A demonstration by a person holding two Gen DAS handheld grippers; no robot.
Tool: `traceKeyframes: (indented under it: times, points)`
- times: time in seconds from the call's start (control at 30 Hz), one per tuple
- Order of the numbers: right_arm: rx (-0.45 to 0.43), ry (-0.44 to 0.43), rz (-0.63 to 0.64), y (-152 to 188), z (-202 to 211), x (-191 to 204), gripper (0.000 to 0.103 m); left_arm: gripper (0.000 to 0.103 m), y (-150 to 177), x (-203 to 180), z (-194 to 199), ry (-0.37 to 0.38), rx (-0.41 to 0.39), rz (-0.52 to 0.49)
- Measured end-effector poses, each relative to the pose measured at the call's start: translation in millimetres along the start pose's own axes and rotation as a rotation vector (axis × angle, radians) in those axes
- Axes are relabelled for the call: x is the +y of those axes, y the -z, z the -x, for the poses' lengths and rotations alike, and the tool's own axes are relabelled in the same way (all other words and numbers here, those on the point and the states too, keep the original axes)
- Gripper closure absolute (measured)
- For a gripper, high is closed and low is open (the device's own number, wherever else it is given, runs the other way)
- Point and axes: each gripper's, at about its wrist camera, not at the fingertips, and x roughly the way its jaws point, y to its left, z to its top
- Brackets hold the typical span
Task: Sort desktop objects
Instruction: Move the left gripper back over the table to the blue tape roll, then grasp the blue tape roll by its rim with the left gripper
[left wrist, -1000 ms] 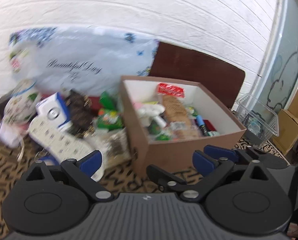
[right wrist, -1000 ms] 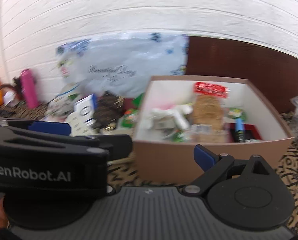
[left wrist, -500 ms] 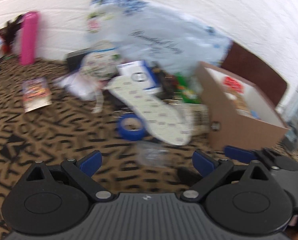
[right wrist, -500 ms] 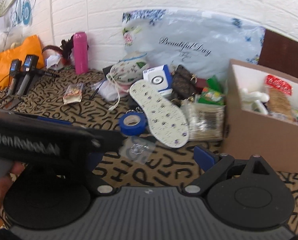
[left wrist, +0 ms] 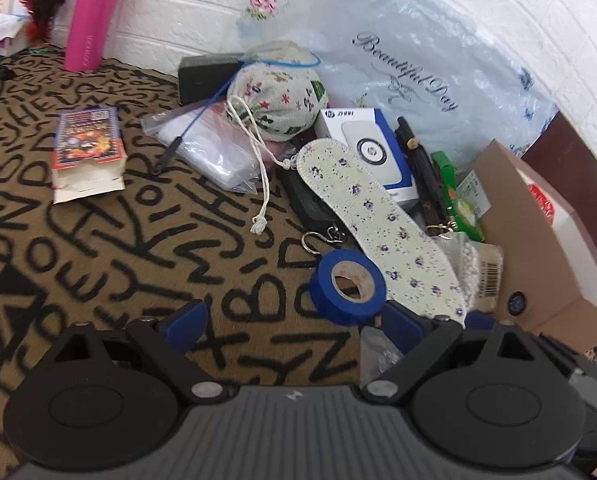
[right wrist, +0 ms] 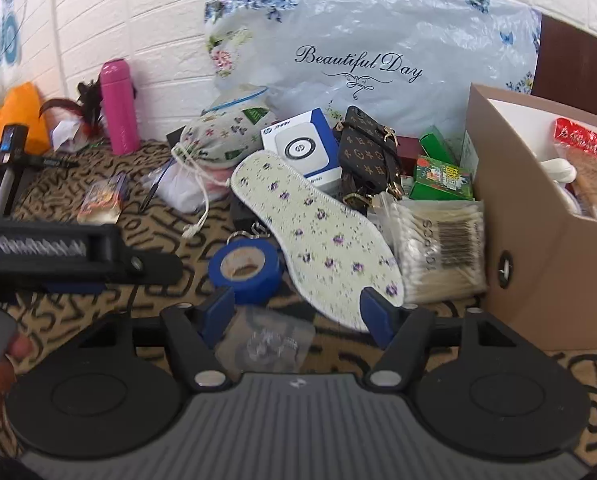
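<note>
One insole (right wrist: 314, 236), one blue tape roll (right wrist: 244, 270), one box (right wrist: 538, 216) on worktop (left wrist: 98, 240). Both claws closing, nothing pinched: left claw (left wrist: 294, 322) near tape, right claw (right wrist: 296, 314) over clear packet (right wrist: 266, 344). Only right view shows cotton buds (right wrist: 442, 248).

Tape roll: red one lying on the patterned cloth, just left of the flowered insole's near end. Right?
Wrong colour. The tape roll is blue, not red. It does lie on the patterned cloth, just left of the flowered insole's near end. Both wrist views show it.

A home: white brick wall (right wrist: 158, 20), letter-print tablecloth (left wrist: 98, 240) piled with household clutter.
</note>
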Motion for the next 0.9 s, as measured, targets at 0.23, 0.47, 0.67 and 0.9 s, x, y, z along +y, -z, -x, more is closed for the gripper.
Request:
traceKeyframes:
  times: [0.23, 0.47, 0.67, 0.9]
  points:
    - [0.005, -0.018, 0.004, -10, -27, 3, 0.046, 0.033, -11, 7, -28, 0.047, 0.041, 0.011]
    - [0.036, -0.043, 0.006, -11, -51, 6, 0.066, 0.06, -22, 4, -44, 0.079, 0.055, -0.027]
    - [0.037, -0.058, 0.019, -12, -61, 9, 0.073, 0.069, -22, -5, -52, 0.11, 0.058, -0.081]
    - [0.037, -0.067, 0.025, -10, -64, 10, 0.08, 0.082, -20, -10, -54, 0.143, 0.075, -0.104]
